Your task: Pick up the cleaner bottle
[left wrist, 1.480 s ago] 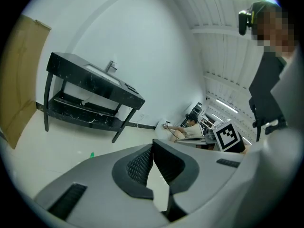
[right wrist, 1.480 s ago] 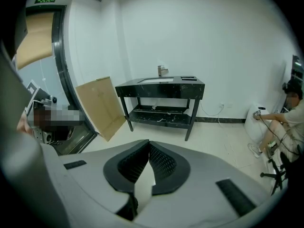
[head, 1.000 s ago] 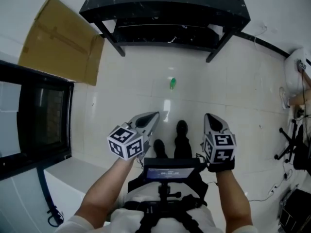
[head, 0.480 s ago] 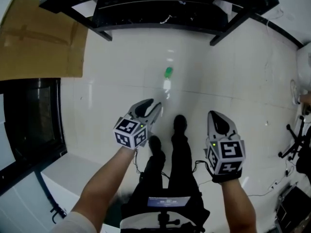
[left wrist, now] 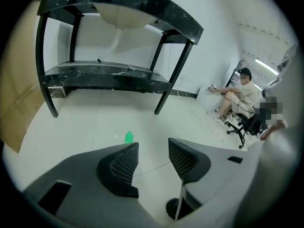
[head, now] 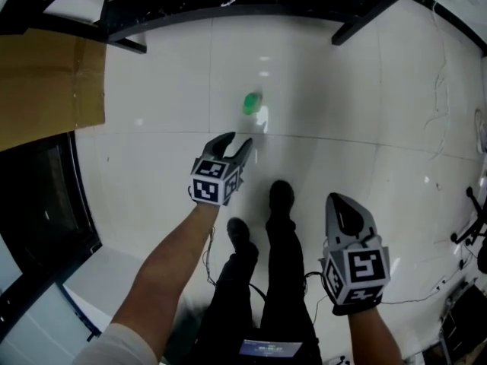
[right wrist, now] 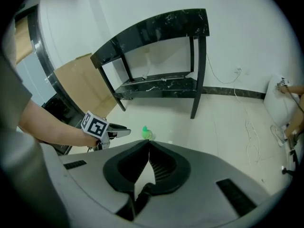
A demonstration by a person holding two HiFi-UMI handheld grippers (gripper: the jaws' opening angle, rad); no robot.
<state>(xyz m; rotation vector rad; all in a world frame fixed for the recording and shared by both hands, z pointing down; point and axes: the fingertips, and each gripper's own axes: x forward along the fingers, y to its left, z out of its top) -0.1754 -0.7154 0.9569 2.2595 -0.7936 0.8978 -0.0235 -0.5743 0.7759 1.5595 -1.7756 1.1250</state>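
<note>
A glossy white tiled floor (head: 365, 112) spreads under me, with a black marble-topped table (left wrist: 118, 4) and its lower shelf against the white wall ahead. A sheet of cardboard (head: 46, 82) leans off to my left. In the left gripper view a person (left wrist: 240, 91) sits on a chair far to the right.

The green cleaner bottle (head: 253, 103) sits on the tile in front of the table. My left gripper (head: 232, 147) points down at it, and its jaws have just been opening. They stand apart with only bare floor between them. The bottle is just ahead of the left jaw's tip, not touching it. My right gripper (head: 344, 204) is lower and nearer my body, jaws pressed together on nothing, and the bottle is well ahead of it and to its left.
</note>
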